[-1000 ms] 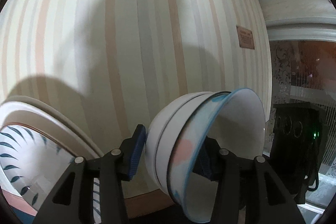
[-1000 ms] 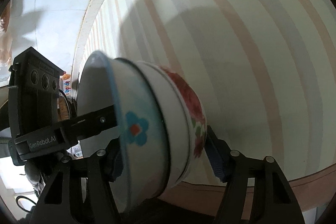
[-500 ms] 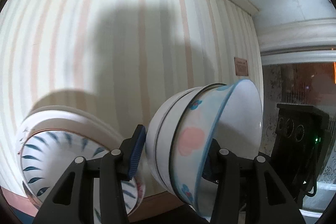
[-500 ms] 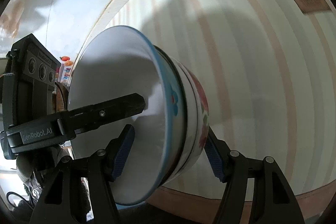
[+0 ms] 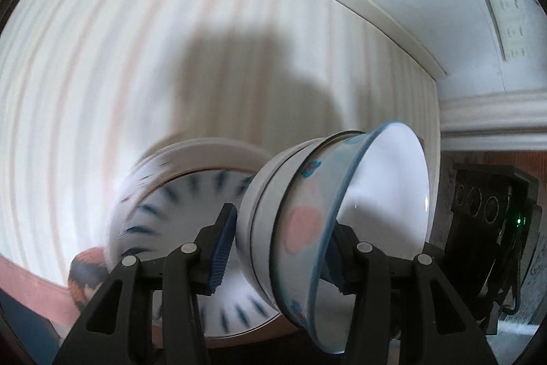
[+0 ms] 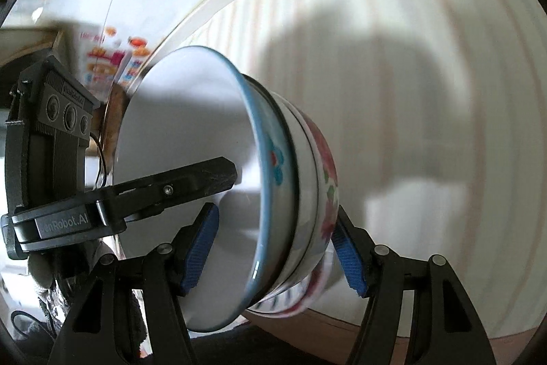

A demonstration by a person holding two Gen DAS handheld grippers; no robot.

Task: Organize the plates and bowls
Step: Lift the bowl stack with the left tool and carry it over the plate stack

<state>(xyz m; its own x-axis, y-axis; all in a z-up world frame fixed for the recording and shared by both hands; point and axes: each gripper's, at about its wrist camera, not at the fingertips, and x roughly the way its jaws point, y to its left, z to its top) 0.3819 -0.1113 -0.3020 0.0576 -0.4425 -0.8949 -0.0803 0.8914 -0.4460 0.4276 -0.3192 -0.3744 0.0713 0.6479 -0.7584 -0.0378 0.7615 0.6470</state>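
Gripping a nested stack of ceramic bowls [image 5: 307, 221] from two sides, both hand-held grippers keep it lifted above the striped tablecloth [image 5: 102, 74]. The stack is tipped on its side, so that the open mouth of the top bowl faces toward the right gripper's side in the left wrist view.

The left gripper [image 5: 280, 248] is partly closed on the stack. One blue ribbed pad [image 5: 224, 248] presses the white base of the lowest bowl, and the other pad sits inside the top bowl, mostly hidden behind its rim. The top bowl is the white bowl with a light blue rim and pink and blue flowers [image 5: 376, 194].

The right gripper [image 6: 273, 252] stands wider around the same stack. Its one blue pad is inside the white interior of the blue-rimmed bowl; whether it touches the wall I cannot tell. Its other pad [image 6: 348, 259] lies against the outer bowl with red flowers and green leaves [image 6: 328, 180]. In this view a black finger of the left gripper [image 6: 177, 183] reaches into the top bowl.

Behind the stack, in the left wrist view, a white plate with dark blue leaf strokes [image 5: 177, 221] lies on the tablecloth, blurred. Beside it a small dark and orange object [image 5: 85, 272] is visible, too blurred to name.
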